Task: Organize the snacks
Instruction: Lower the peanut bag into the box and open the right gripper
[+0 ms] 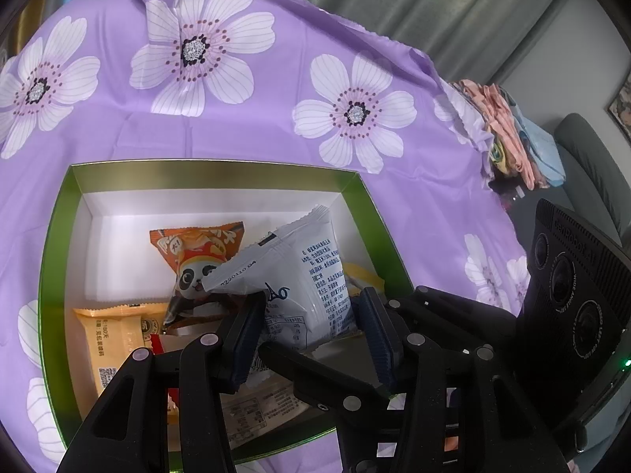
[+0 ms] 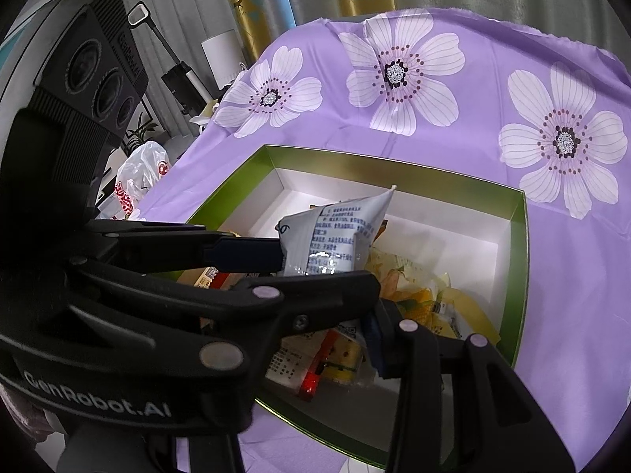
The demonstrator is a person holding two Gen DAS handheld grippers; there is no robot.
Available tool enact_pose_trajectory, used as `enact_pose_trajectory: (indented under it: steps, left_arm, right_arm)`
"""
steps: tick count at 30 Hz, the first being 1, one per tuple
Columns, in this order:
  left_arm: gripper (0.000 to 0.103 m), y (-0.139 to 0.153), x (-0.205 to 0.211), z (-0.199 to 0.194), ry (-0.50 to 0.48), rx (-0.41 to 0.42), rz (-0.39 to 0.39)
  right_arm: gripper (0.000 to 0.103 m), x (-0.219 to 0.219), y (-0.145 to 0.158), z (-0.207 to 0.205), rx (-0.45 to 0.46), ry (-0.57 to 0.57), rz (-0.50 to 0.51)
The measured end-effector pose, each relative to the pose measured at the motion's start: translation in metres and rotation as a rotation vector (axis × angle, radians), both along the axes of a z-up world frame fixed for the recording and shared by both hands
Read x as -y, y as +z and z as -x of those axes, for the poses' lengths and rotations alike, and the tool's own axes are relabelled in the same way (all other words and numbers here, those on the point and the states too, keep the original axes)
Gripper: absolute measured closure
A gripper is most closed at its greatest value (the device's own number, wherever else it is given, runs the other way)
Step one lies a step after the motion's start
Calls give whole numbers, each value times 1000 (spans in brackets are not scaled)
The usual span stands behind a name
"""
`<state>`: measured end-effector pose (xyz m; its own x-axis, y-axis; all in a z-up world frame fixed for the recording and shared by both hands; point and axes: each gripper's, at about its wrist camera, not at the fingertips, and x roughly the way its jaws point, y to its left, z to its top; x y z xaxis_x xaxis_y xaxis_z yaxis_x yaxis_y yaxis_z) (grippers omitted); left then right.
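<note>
One packet (image 1: 303, 276) between left tongs (image 1: 311, 335).

Glossy plastic snack packet (image 1: 303, 276); smooth, perhaps satin floral cloth (image 1: 276, 90); box (image 1: 51, 276) with shiny green rim.

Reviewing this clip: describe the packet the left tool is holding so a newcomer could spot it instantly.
Find the green-rimmed box on the purple flowered cloth. Standing above its snacks, between the left tool pads, is the white packet, the only one with blue print, unlike the orange panda packet behind.
</note>
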<state>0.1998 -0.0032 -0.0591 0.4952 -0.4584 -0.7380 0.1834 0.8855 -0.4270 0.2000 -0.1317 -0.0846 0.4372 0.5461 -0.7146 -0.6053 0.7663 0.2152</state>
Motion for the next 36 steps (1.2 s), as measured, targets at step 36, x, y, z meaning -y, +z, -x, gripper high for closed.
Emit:
enact_pose_trajectory:
  steps: [36]
  left_arm:
    - [53, -1, -1, 1, 8, 5, -54]
  right_arm:
    - [57, 1, -4, -3, -6, 0, 6]
